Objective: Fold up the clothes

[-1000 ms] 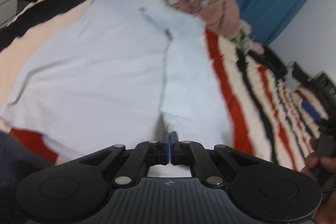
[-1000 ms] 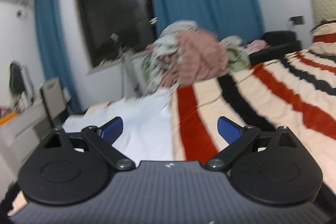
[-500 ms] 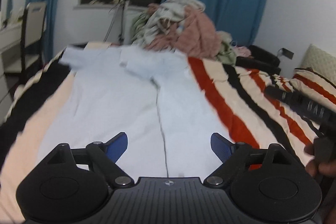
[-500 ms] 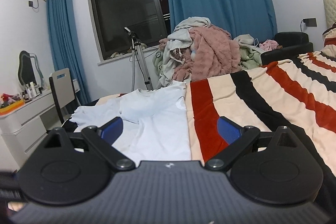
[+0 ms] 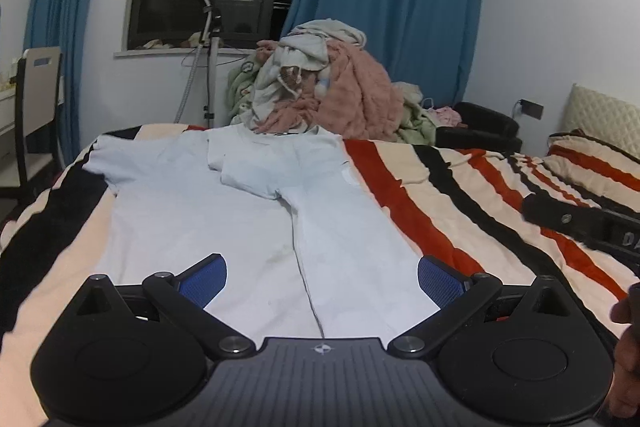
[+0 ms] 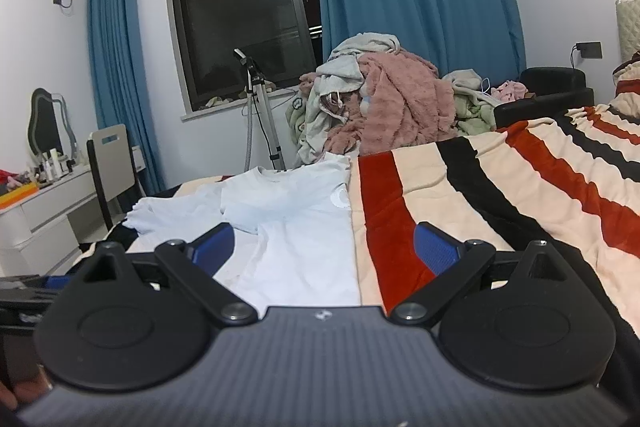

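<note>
A pale blue T-shirt [image 5: 224,211] lies flat on the striped bed, its right side folded over to the middle, with one sleeve out at the far left. It also shows in the right wrist view [image 6: 296,227]. My left gripper [image 5: 322,277] is open and empty, held above the shirt's near hem. My right gripper [image 6: 324,247] is open and empty, above the shirt's right edge. The right gripper's body [image 5: 580,223] shows at the right of the left wrist view.
The bed has a striped blanket [image 5: 460,211] in red, black and cream. A heap of clothes [image 5: 320,87] stands at the far end of the bed. A tripod [image 6: 260,115], a chair [image 6: 112,163] and a white dresser [image 6: 40,211] stand at the left.
My left gripper has let go of the shirt's edge and opened, then lifted and drawn back. My right gripper has stayed open and steadied.
</note>
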The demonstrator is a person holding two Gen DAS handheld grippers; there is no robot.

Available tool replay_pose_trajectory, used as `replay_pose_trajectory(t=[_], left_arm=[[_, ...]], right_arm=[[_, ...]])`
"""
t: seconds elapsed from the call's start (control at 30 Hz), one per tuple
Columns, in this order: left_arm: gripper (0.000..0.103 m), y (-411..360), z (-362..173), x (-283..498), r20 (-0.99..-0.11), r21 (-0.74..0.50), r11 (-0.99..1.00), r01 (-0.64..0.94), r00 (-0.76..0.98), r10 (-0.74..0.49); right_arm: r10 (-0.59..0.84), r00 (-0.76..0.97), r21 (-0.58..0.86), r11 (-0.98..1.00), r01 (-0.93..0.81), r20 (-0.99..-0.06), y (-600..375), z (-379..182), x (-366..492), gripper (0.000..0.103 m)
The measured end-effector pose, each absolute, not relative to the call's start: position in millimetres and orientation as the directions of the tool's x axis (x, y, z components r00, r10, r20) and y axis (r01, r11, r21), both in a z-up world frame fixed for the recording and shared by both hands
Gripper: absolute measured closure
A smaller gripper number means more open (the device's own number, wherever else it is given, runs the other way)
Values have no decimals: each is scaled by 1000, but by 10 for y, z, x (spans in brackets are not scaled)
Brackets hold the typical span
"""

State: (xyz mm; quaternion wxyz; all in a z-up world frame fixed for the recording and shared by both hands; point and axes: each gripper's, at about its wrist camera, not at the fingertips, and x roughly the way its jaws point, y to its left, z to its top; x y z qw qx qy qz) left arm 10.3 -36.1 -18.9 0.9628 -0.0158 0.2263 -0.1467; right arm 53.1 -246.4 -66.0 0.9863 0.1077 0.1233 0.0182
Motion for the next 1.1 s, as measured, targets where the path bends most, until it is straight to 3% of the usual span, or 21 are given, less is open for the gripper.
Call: replay_pose_trajectory(t=[0.27, 0.63, 0.7, 0.77, 0.9, 1.1], left_arm=[[0, -117, -203, 119, -466, -124, 969, 215, 849, -248], [0, 367, 155, -129, -402, -112, 985, 132, 900, -167], [0, 503, 195, -129, -398, -139, 985, 98, 906, -146], [0, 642, 227, -123, -392, -166, 984, 66, 911, -128], [0, 898, 157, -79, -366, -214, 977, 14, 926, -94], [0, 1214, 15, 33, -360, -273, 957, -99, 933, -6]], right_arm=[[56, 970, 205, 979, -7, -237, -2410, -675, 563, 5], [144, 927, 158, 983, -94, -345, -2217, -692, 1060, 6], [166, 931, 168, 979, -116, -326, -2151, -600, 1312, 16], [184, 932, 180, 975, -132, -312, -2057, -510, 1609, 20], [288, 888, 109, 958, -267, -360, -1415, -508, 2432, 20], [456, 752, -8, 853, -522, -475, 66, -954, 3471, 22]])
